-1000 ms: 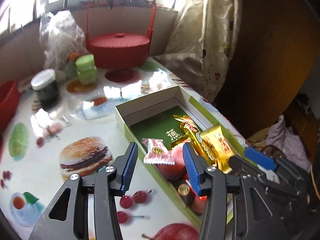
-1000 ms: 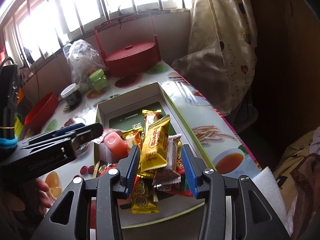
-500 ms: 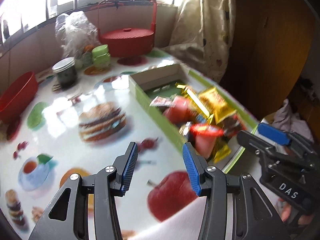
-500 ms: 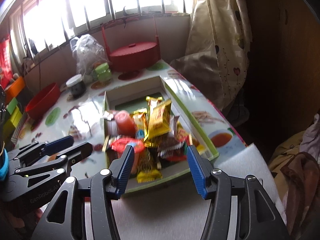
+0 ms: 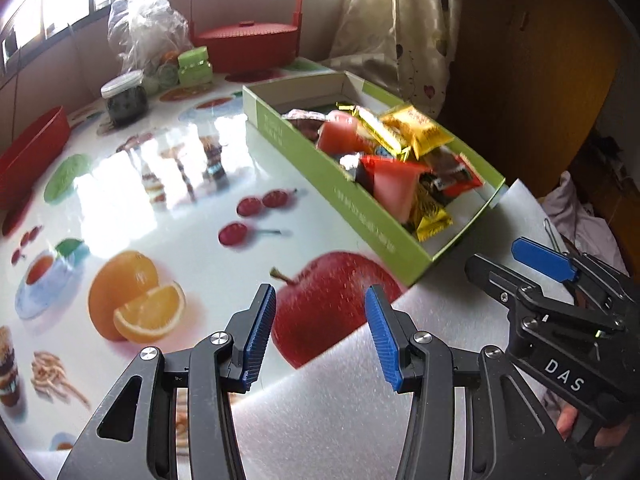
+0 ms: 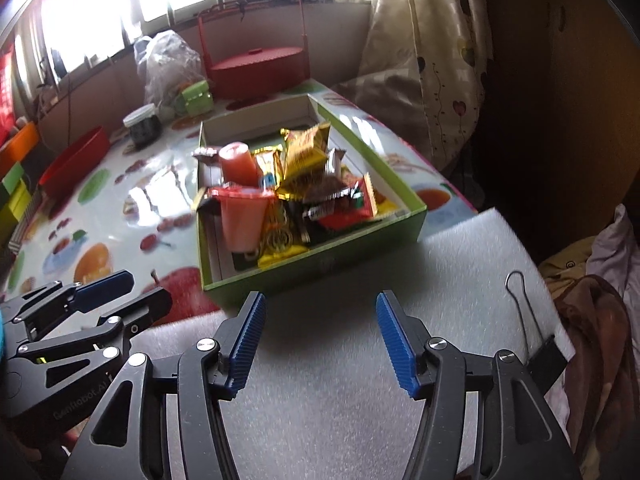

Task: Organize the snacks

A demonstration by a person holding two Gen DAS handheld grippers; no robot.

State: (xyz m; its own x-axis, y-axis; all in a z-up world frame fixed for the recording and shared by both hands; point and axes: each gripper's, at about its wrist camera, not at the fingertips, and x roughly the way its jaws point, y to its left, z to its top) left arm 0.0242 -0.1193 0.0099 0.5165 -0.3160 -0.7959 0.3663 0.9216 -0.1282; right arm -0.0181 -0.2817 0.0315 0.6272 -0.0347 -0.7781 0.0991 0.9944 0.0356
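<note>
A green cardboard box [image 5: 362, 208] [image 6: 360, 256] stands on the fruit-print table, filled with a heap of snacks: yellow packets [image 5: 416, 130] [image 6: 306, 152], pink jelly cups [image 5: 394, 188] [image 6: 242, 216] and dark wrappers [image 6: 336, 204]. My left gripper [image 5: 320, 332] is open and empty, low over the table's near edge, short of the box. My right gripper [image 6: 320, 332] is open and empty over white foam, short of the box's near wall. Each gripper shows in the other's view: the right gripper [image 5: 536, 276] and the left gripper [image 6: 116, 296].
A red lidded basket [image 5: 248, 44] [image 6: 260, 66], a clear plastic bag [image 5: 146, 28], green jars [image 5: 195, 66] and a dark jar [image 5: 126, 98] stand at the back. A red bowl [image 5: 32, 152] [image 6: 76, 160] sits at the left. White foam [image 6: 360, 360] carries a binder clip [image 6: 532, 320].
Both grippers have drawn back from over the box toward the table's near edge. The right gripper's jaws have spread wider. The snacks lie still in the box.
</note>
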